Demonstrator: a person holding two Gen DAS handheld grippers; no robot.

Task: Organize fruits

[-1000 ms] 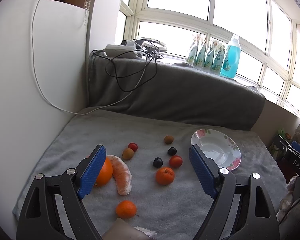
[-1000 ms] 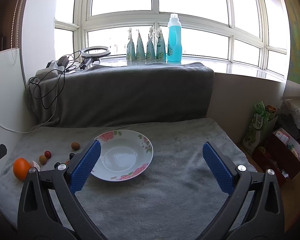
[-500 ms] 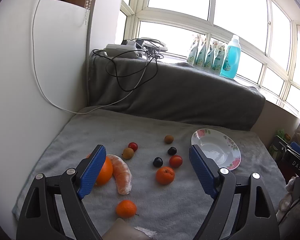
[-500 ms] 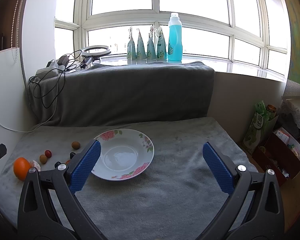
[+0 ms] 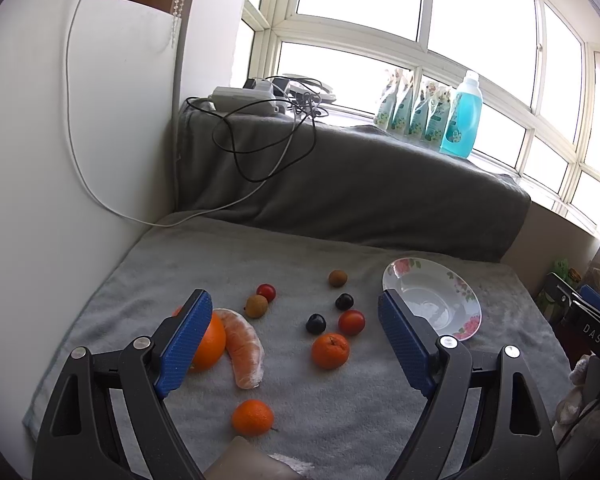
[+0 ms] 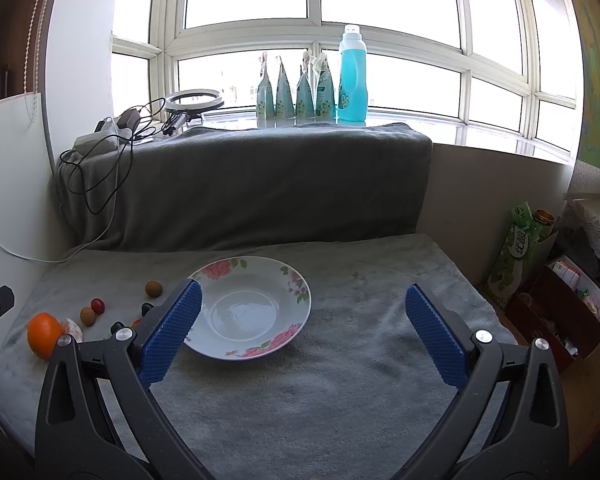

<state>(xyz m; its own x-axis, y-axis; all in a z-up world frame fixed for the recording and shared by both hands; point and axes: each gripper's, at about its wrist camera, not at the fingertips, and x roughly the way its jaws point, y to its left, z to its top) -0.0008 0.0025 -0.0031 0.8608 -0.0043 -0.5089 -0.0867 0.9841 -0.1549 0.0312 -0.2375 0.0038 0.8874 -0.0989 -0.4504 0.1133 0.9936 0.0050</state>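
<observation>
Fruit lies scattered on the grey towel: a large orange [image 5: 210, 342], a peeled orange piece [image 5: 242, 346], two tangerines [image 5: 330, 351] [image 5: 252, 417], two red tomatoes [image 5: 351, 322] [image 5: 266, 291], two dark plums [image 5: 315, 323] [image 5: 344, 301] and two brown longans [image 5: 256, 306] [image 5: 337, 278]. A white floral plate [image 5: 456, 284] [image 6: 300, 292] sits empty to their right. My left gripper [image 5: 294, 342] hovers open above the fruit, holding nothing. My right gripper [image 6: 300, 336] is open over the plate's right side and bare towel.
A raised ledge draped in dark grey cloth [image 6: 240, 184] backs the towel, with tangled cables [image 5: 268, 132] and a power strip on it. Pouches and a blue bottle [image 6: 352, 76] stand on the sill. A white board [image 5: 60, 160] walls the left; boxes [image 6: 560, 300] sit right.
Both grippers have drifted very slightly; the fruit and plate have not moved.
</observation>
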